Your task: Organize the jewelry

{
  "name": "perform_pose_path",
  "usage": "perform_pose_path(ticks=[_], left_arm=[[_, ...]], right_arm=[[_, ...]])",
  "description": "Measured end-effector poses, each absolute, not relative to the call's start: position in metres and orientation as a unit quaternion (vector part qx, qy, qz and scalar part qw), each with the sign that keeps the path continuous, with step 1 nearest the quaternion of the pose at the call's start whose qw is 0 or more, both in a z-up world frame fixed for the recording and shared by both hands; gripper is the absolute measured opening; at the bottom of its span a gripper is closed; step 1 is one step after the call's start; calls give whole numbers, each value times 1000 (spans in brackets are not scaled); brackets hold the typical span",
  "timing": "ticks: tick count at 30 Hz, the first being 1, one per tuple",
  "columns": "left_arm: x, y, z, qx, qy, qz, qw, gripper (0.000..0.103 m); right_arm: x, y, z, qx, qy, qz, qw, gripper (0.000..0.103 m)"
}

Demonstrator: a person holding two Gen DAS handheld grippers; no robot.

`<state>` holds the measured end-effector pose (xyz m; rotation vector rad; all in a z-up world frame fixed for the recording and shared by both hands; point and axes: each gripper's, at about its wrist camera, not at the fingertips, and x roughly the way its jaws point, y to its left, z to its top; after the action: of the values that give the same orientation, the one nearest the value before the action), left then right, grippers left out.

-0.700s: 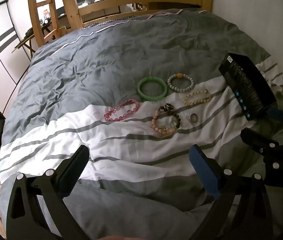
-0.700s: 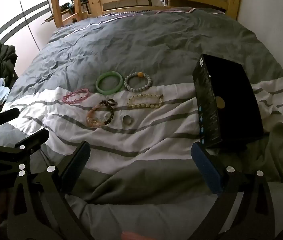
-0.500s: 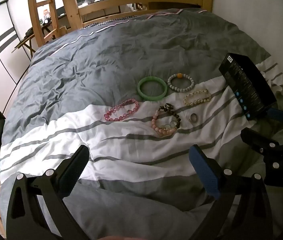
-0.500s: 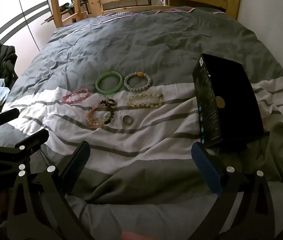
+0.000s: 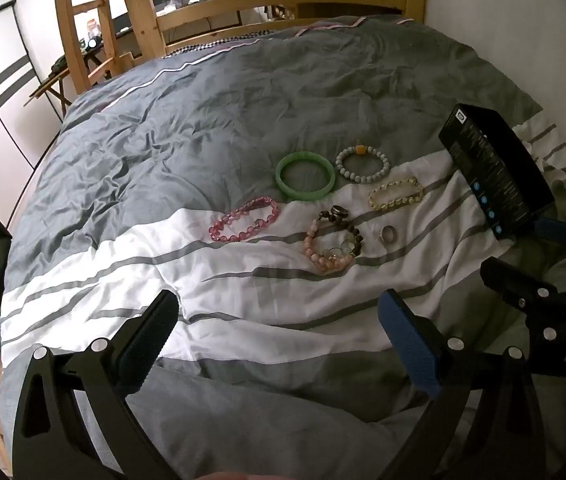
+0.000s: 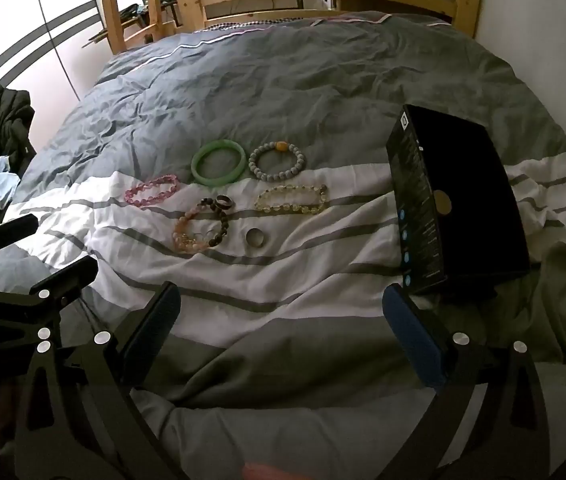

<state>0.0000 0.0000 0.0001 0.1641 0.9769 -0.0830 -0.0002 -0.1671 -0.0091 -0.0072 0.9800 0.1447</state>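
We hold both the left hand-held gripper (image 5: 279, 320) and the right hand-held gripper (image 6: 281, 312) wide open and empty above the bed (image 5: 203, 128). The jewelry (image 6: 219, 200) lies untouched beside the black box (image 6: 467, 200), so sorting seems unstarted; next, we judge, comes reaching a bracelet.

bracelets (image 6: 215, 227): 5 | bangle (image 6: 216, 163): 1 | rings (image 6: 254, 237): 2 | box (image 6: 463, 200): 1

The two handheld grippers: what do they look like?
Both are alike: the left gripper and the right gripper have black angular frames with silver screws, one finger padded black, the other blue. White lettering marks the right gripper's body.
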Motion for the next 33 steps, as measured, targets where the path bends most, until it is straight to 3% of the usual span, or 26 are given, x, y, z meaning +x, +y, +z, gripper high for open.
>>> perform_pose_path(ticks=[33], left_arm=[[0, 4, -6, 82, 471, -39, 878, 98]], right_arm=[[-2, -166, -17, -6, 473, 69, 878, 99]])
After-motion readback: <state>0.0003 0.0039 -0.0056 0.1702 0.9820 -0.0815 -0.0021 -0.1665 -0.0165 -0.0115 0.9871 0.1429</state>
